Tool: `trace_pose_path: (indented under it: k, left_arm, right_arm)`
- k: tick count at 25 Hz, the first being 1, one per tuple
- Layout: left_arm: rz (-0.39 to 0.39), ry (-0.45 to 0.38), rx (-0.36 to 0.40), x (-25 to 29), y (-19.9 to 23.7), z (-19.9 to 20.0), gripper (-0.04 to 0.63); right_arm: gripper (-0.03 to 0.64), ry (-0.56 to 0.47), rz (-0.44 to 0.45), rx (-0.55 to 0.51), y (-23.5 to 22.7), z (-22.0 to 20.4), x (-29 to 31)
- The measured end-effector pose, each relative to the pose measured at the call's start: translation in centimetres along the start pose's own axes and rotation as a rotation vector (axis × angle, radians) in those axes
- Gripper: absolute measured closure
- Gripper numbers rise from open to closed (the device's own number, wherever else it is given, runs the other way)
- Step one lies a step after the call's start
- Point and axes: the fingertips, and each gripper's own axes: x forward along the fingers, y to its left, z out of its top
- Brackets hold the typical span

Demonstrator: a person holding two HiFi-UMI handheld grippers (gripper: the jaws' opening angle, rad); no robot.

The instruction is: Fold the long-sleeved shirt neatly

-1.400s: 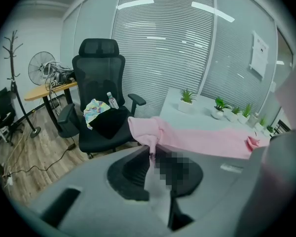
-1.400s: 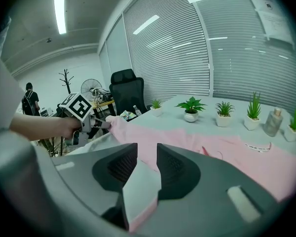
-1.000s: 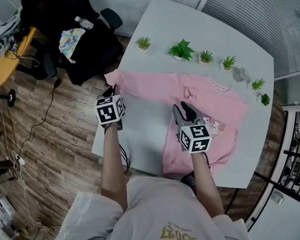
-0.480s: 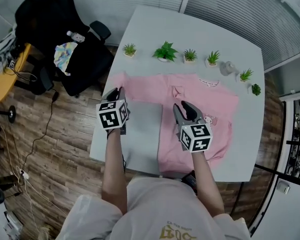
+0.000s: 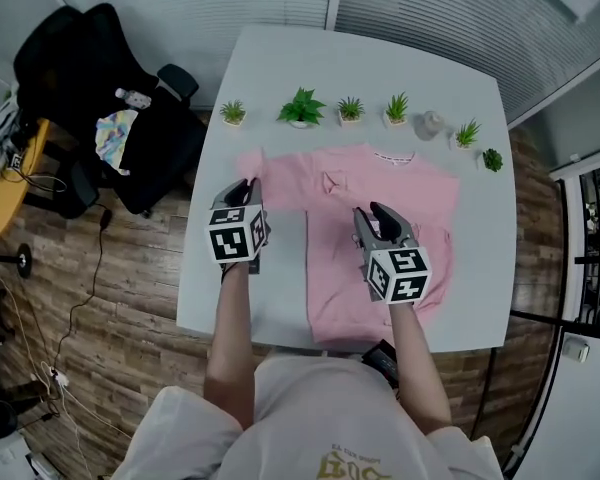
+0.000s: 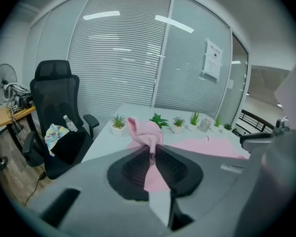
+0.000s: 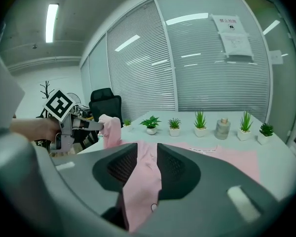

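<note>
Pinches the sleeve (image 6: 145, 132) end in the left gripper (image 6: 151, 155), with jaws almost together on a small bunch of pink cloth lifted off the table (image 5: 270, 298). Clamps a thicker fold of the shirt (image 5: 390, 183) body in the right gripper (image 7: 147, 157), with jaws partway closed and cloth filling the gap. Looks to be midway through carrying the left sleeve across, leaving the rest of the shirt flat on the table, collar toward the far edge. Could lose the sleeve from so small a bite if tugged hard against the right grip. Could drag the body sideways and wrinkle it if moved unevenly with the two grippers. Might leave a crooked fold if laid down without matching the edges. Works on a smooth white top, probably slippery under cloth. Should keep lifted cloth clear of the plants (image 5: 300, 106) and jar (image 5: 430, 123) lined along the far side. Beyond: wood floor (image 5: 110, 298), black chair (image 5: 80, 68), slatted blinds (image 5: 430, 8).
</note>
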Motion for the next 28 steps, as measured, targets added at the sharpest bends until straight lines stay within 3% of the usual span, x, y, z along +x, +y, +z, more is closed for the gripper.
trace_pose_path:
  k: [14,28]
  left_arm:
    - [-0.078,-0.013,0.098,0.6,-8.6,2.3,0.558]
    - [-0.112,-0.037,0.130,1.5,-16.5,3.6,0.558]
  right_arm:
    - [0.480,-0.050,-0.045,0.081,-5.6,0.4,-3.0]
    - [0.479,-0.068,-0.047,0.112,-10.6,0.2,-5.7]
